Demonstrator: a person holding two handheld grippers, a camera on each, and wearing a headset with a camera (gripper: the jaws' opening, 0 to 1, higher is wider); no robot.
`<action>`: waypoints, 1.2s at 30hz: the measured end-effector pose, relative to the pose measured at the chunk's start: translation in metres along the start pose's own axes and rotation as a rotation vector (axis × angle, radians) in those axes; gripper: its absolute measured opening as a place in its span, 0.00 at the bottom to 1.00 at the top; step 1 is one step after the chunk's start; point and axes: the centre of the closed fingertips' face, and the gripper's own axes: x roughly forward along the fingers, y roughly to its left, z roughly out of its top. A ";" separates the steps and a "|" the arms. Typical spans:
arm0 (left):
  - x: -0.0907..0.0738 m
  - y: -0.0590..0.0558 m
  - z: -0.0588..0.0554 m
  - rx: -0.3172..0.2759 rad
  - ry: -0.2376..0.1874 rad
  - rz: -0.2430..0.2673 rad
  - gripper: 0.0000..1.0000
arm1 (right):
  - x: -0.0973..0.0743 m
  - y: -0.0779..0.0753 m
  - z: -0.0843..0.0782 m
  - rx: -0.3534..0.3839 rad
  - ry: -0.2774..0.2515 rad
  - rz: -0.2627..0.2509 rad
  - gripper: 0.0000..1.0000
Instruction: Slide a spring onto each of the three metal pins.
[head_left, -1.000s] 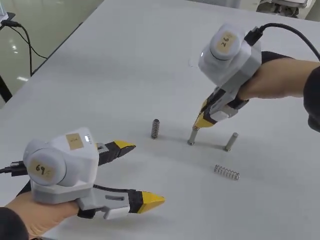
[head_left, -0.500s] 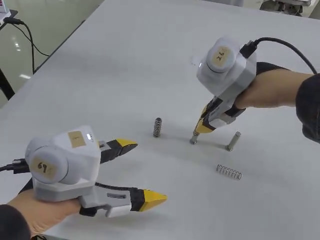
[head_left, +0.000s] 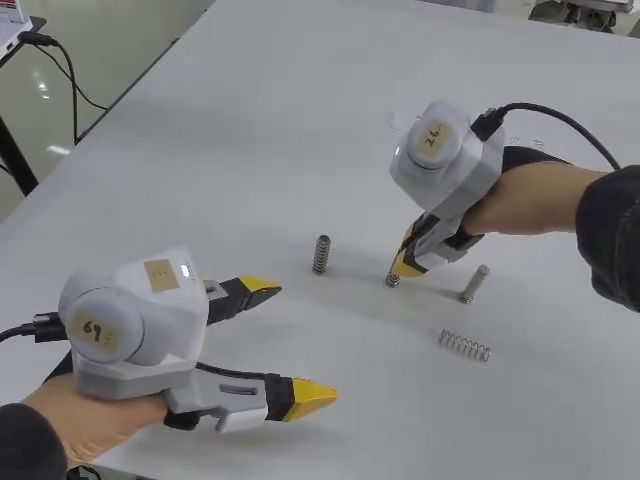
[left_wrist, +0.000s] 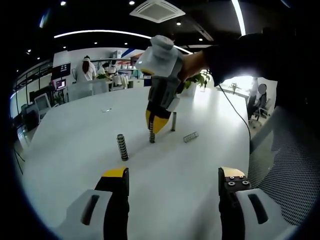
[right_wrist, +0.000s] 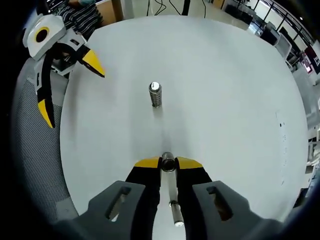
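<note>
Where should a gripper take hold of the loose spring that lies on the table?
Probably near one end of the spring, from above, jaws across its thin body: it lies flat on its side, leaving the other end free for the bare pin.

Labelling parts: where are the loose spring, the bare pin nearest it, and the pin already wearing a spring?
Loose spring (head_left: 464, 346): head view, middle coils.
Bare pin (head_left: 474, 283): head view, mid-shaft.
Sprung pin (head_left: 321, 256): head view, its coils.

white table (head_left: 200, 150) | sprung pin (head_left: 321, 254), middle pin (head_left: 393, 280) (possibly sprung), bare pin (head_left: 474, 283): standing | loose spring (head_left: 464, 346) lying flat
</note>
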 end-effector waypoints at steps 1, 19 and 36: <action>0.000 0.000 0.000 0.000 0.000 0.000 0.71 | 0.001 0.000 0.000 0.002 0.001 0.001 0.13; 0.001 -0.002 0.001 -0.001 0.002 -0.004 0.71 | 0.002 0.005 0.001 0.005 0.002 0.004 0.15; 0.003 -0.004 0.001 0.006 0.010 -0.016 0.70 | -0.015 0.002 -0.001 0.043 -0.057 -0.026 0.23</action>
